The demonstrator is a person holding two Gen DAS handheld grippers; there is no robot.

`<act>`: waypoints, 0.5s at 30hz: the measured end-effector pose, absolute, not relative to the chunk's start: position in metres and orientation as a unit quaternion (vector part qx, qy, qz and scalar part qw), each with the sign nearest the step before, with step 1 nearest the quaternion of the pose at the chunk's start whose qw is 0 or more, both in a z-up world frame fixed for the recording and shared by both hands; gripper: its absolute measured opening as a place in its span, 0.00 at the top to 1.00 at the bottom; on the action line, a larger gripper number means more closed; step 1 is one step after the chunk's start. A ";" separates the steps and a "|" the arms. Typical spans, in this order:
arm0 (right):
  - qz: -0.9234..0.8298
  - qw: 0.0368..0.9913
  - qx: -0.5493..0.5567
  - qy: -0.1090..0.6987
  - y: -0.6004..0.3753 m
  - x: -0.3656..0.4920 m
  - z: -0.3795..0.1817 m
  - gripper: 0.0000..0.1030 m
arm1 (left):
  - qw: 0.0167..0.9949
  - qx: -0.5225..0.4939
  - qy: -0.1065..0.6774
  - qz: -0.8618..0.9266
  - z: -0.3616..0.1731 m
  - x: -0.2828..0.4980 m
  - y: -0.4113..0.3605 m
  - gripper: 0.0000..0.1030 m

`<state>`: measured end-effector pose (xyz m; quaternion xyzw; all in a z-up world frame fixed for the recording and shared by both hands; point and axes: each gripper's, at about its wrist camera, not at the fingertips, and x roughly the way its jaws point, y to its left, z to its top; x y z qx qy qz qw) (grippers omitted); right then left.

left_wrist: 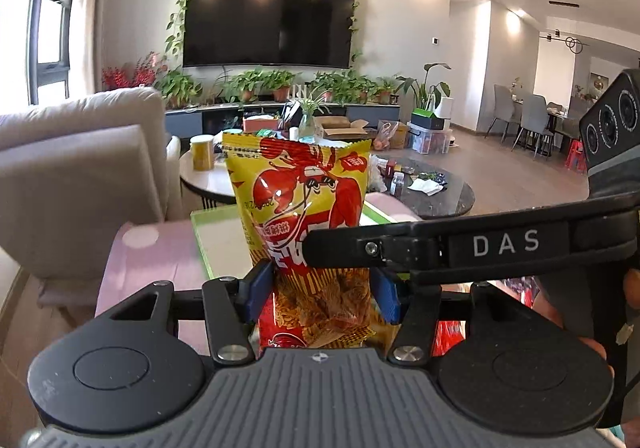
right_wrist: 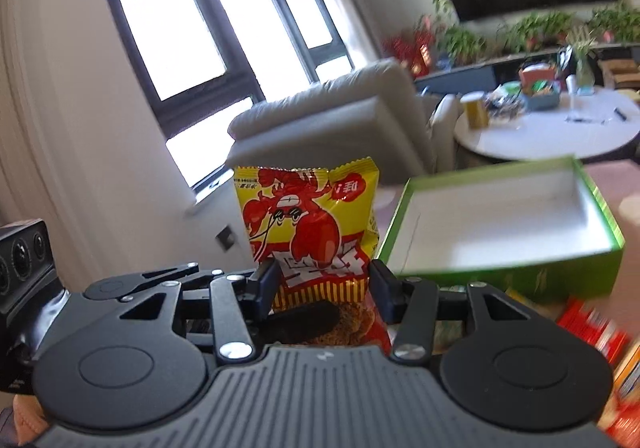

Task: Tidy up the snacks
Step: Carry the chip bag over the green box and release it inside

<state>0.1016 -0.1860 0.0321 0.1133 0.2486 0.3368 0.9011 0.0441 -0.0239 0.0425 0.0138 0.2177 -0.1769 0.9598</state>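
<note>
snack bag [right_wrist: 308, 228] left of open box [right_wrist: 500, 232]

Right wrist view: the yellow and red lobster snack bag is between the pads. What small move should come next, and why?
Probably carry the yellow and red plastic snack bag to the right, over the open green cardboard box. The right gripper seems shut on the bag, and the box, white inside, looks empty and stands close beside it.

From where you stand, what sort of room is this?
Most likely a home living room: a big wall-mounted TV ringed by potted plants, a pale armchair, and a dining table with chairs farther back.
</note>
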 end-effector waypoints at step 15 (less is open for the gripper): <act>0.313 0.904 0.151 0.249 -0.195 0.179 0.020 0.25 | 0.957 0.017 0.237 -0.166 0.036 0.133 -0.046 0.52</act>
